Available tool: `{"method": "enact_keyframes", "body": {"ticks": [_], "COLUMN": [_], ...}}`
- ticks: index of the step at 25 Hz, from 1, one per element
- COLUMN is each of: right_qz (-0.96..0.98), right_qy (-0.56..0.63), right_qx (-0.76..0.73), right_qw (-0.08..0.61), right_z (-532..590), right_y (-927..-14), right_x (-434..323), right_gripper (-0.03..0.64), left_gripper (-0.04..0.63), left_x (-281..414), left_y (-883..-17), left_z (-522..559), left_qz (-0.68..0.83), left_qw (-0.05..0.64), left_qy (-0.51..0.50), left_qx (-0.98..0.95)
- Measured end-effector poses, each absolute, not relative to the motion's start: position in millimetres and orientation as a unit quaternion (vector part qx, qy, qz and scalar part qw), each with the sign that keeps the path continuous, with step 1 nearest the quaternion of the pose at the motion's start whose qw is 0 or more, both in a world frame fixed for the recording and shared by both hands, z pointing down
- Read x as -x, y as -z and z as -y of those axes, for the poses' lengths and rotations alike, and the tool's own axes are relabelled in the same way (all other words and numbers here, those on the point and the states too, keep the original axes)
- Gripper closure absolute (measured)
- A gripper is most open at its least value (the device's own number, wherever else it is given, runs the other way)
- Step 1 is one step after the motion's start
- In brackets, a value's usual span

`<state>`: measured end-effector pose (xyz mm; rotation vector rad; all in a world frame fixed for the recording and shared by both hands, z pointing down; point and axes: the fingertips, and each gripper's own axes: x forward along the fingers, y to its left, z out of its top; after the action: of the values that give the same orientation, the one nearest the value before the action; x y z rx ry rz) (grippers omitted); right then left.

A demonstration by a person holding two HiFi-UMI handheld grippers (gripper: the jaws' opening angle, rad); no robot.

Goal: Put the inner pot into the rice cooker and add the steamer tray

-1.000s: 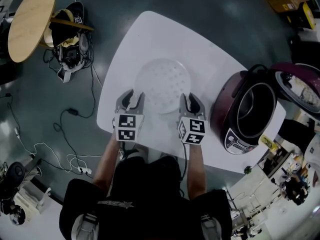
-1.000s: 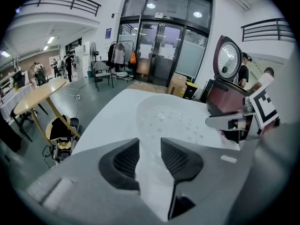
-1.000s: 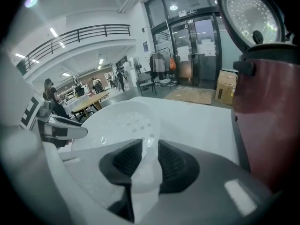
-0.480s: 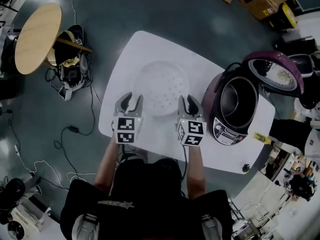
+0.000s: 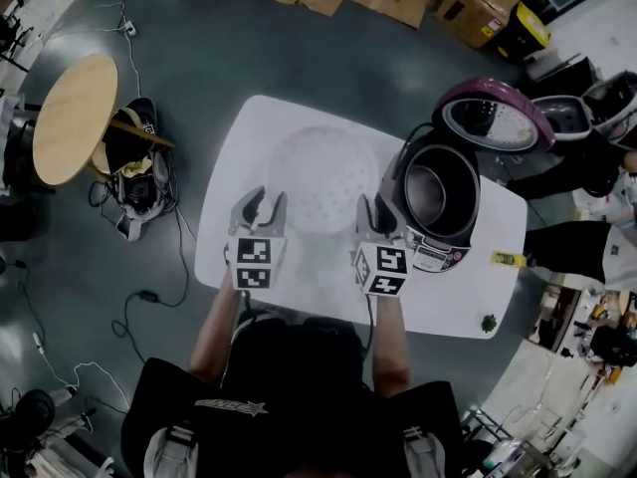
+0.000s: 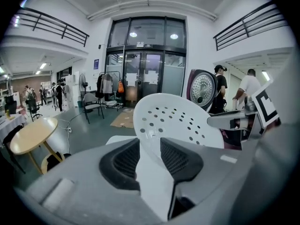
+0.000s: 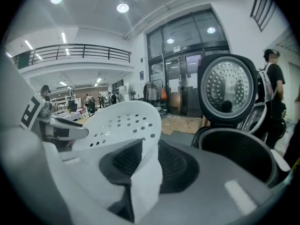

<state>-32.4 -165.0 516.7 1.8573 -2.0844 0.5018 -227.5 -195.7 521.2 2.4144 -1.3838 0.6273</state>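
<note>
Seen from above, a person stands at six o'clock of a white rounded table (image 5: 458,292), a gripper in each hand. The left gripper (image 5: 261,205) is clamped on the nine o'clock edge of a round white perforated plastic steamer tray (image 5: 323,177). The right gripper (image 5: 378,215) is clamped on its three o'clock edge. The tray appears to hang between them, clear of the tabletop. At three o'clock of the tray stands a dark maroon rice cooker (image 5: 450,257), its metal inner pot (image 5: 430,189) already seated. Its lid (image 5: 493,116) is raised at one o'clock.

Each grip catches only thin rim. If the hands drift out of step, the tray could twist, flex or slip free. Carried too low, it could strike the cooker's rim. Lowered tilted, it could seat crooked on the pot.
</note>
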Motion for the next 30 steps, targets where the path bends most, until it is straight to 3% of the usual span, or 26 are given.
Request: {"method": "enact_keyframes", "body": {"ticks": [30], "right_qz": [0.582], "right_qy": [-0.127], "right_qx": [-0.797], "right_qw": [0.101], "right_z": [60], "right_y": [-443], "right_x": [-158], "right_gripper": [0.506], "left_gripper": [0.449], "left_x": [7], "left_y": [-447], "left_z": [166], "left_qz": [0.308], "left_qw": [0.044], "left_qy": [-0.188], "left_qx": [-0.932]}}
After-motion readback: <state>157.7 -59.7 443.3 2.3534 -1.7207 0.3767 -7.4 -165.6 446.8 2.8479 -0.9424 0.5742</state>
